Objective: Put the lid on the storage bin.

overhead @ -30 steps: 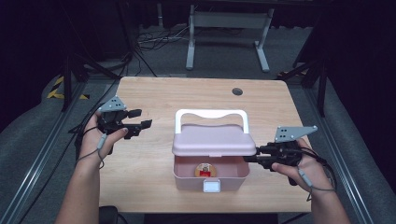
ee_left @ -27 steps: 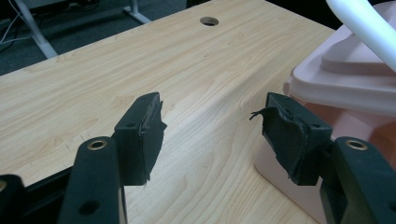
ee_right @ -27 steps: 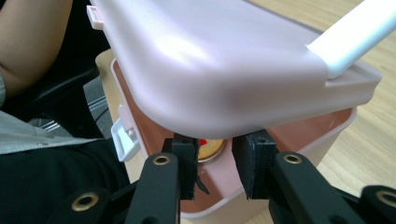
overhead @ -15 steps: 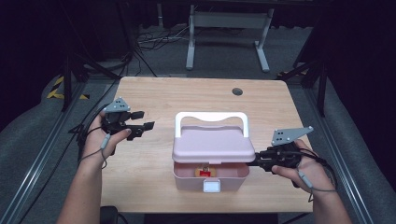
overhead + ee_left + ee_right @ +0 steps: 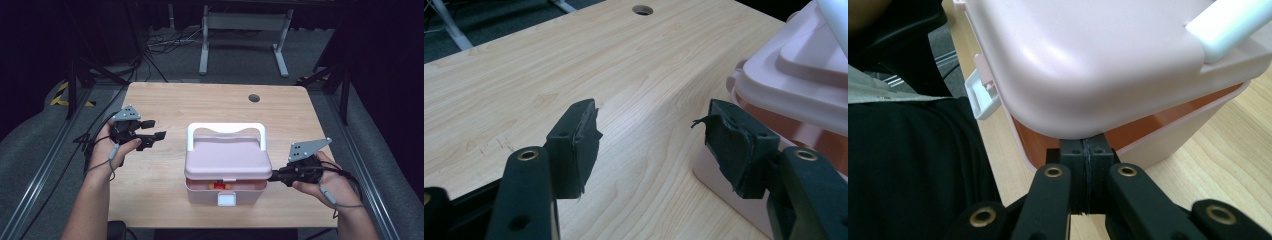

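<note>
Pink box (image 5: 227,172) sits at the near middle of the wooden surface (image 5: 200,105), white handle (image 5: 225,131) standing up at the back, white latch (image 5: 226,200) on the front unfastened. Lid (image 5: 227,159) is only partly down: a gap shows along the front, with something red and orange inside, too small to name. Your right claw (image 5: 274,175) is clenched, jaws pressed together with nothing between them, tips tucked just under the lid's right edge, touching or nearly so; the right gripper view shows the jaws shut right below the lid rim (image 5: 1068,127) with the orange interior behind. Your left claw (image 5: 150,134) is released, jaws spread wide, held above the surface left of the box and apart from it; in the left gripper view the box (image 5: 794,85) sits just past the right jaw. Judgement: lid is mid-travel, can't tell from this alone whether opening or closing. Latch not fastened, so if closing, you need lid seated flush, then latch snapped.
</note>
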Demonstrator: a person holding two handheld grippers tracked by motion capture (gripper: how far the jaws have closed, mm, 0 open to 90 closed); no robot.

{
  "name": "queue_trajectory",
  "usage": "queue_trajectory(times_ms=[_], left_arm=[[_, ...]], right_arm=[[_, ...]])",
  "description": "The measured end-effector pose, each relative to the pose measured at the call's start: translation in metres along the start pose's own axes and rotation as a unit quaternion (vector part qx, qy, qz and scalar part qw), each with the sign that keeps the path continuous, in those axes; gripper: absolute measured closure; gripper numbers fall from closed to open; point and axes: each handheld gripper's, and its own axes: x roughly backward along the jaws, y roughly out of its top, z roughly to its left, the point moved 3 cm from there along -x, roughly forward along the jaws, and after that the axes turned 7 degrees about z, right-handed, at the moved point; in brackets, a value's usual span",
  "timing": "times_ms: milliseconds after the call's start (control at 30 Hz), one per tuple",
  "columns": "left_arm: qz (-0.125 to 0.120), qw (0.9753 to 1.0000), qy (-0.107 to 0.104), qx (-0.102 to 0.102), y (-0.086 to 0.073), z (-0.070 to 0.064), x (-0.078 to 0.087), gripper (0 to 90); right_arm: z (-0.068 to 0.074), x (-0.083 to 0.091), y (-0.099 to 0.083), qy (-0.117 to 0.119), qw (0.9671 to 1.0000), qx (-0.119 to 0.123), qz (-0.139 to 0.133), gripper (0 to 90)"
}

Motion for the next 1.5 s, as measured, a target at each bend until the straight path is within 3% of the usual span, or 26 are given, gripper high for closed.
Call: queue_trajectory(times_ms=[367,1500], left_arm=[[0.004,1.0000,-0.002,0.000,-0.001,0.000,-0.002,38.6],[0.025,0.9996,-0.013,-0.004,-0.002,-0.003,-0.009,38.4]], right_arm=[[0.005,-0.003,-0.003,0.012,0.9993,0.010,0.032,90.0],[0.011,-0.007,-0.012,0.053,0.9942,0.017,0.092,88.0]])
